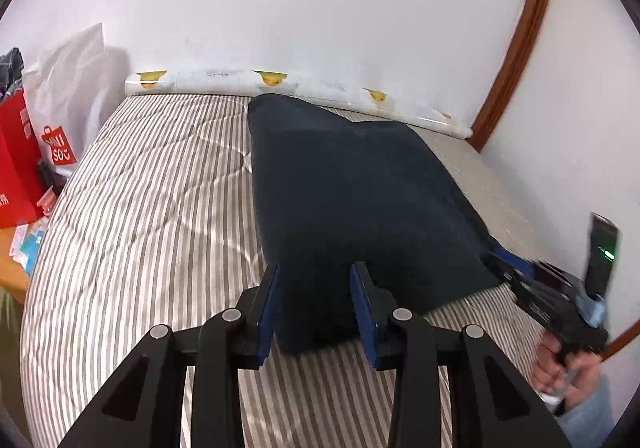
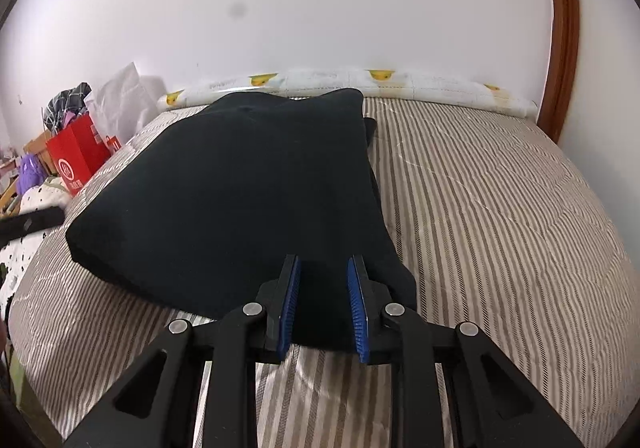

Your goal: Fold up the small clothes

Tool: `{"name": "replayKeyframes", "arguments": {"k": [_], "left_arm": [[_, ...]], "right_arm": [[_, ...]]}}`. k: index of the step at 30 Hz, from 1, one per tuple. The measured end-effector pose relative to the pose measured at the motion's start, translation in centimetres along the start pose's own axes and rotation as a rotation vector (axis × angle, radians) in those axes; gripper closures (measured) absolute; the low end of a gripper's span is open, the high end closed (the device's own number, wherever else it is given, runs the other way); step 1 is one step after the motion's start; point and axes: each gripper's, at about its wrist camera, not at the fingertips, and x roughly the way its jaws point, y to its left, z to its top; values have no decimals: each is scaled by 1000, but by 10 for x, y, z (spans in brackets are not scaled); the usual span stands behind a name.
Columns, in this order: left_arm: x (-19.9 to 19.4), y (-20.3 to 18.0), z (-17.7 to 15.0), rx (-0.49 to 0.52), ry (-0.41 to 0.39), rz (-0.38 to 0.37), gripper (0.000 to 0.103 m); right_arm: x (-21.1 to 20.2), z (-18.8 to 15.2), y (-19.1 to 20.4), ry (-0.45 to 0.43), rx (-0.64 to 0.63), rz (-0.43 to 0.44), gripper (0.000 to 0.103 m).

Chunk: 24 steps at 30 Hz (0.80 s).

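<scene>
On striped quilt (image 2: 500, 207), soft dark garment (image 2: 240, 187)

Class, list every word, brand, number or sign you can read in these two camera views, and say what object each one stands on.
"MINISO", only partly legible, with a shopping-bag logo: on the white plastic bag beside the bed.
White characters on the red paper bag: too blurred to read.
Round white emblem with small characters on the same bag in the right wrist view: too small to read.
Small print by the green light on the right gripper's device: unreadable.
</scene>
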Motion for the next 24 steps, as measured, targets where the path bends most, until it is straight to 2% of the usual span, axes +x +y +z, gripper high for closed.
{"name": "replayKeyframes", "arguments": {"k": [3,6,8,10,13,17,24], "left_arm": [[21,3,-3,-11,61,39,70],[29,5,-16,5,85,66,66],[29,8,-18,-5,99,51,66],[27,11,-12,-20,112,29,67],[20,16,6,-30,89,23,67],[22,24,27,-30,76,39,66],[44,39,61,-17,70,47,65]], "right_arm": [[-9,2,-1,15,-15,-5,81],[-23,9,-3,-12,-36,-31,77],[-29,17,-8,-36,-41,-70,75],[-28,30,-19,-36,-9,-68,72],[-16,54,-34,-7,46,-51,69],[8,91,-40,14,55,-5,57],[69,147,-44,84,126,86,55]]}}
